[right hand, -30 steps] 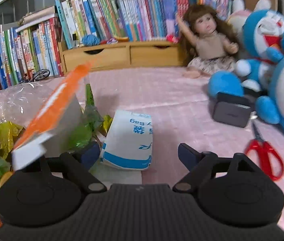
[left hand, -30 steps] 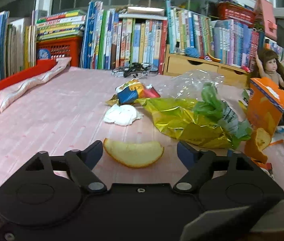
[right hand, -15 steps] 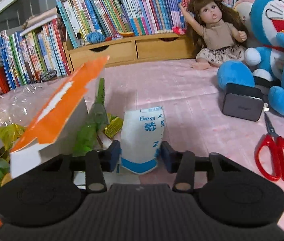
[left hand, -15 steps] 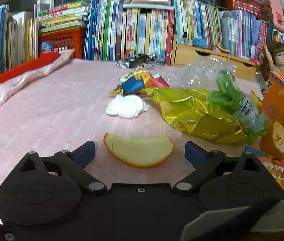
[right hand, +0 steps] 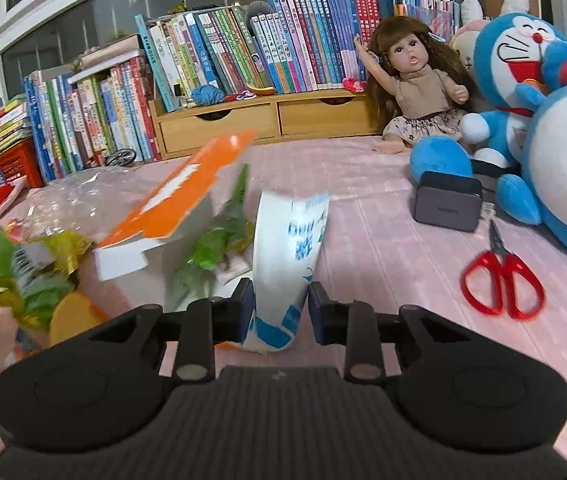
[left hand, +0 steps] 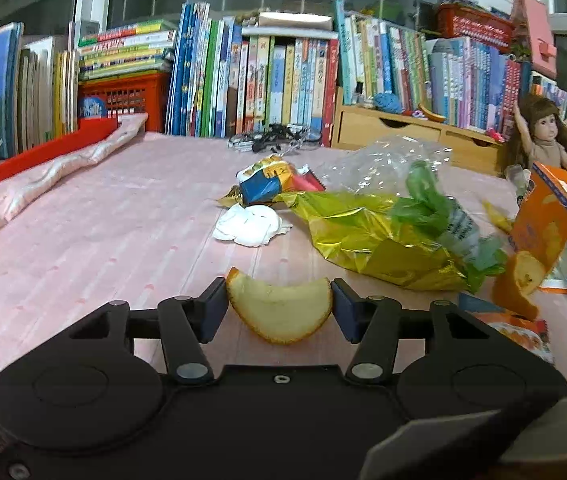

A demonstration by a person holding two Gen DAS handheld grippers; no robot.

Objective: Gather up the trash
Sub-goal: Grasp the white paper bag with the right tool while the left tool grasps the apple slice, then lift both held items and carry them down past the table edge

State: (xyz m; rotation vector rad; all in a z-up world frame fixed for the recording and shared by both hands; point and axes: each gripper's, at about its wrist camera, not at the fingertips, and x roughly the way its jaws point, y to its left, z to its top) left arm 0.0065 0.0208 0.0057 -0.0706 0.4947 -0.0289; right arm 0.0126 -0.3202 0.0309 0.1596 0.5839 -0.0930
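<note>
Now your left gripper (left hand: 279, 312) has just closed onto the one orange peel (left hand: 279, 314) on the pink cloth (left hand: 83, 248), both pads touching its ends. Your right gripper (right hand: 276, 312) clamps one white-and-blue paper bag (right hand: 289, 264), its blue print too blurred to read. Beside it sit one orange carton (right hand: 179, 200), one pair of red scissors (right hand: 501, 276), and a part-hidden second peel (left hand: 523, 274).

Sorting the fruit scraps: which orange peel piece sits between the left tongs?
The pale crescent peel lying flat between the left tongs. The other peel leans against the orange carton, far right.
</note>
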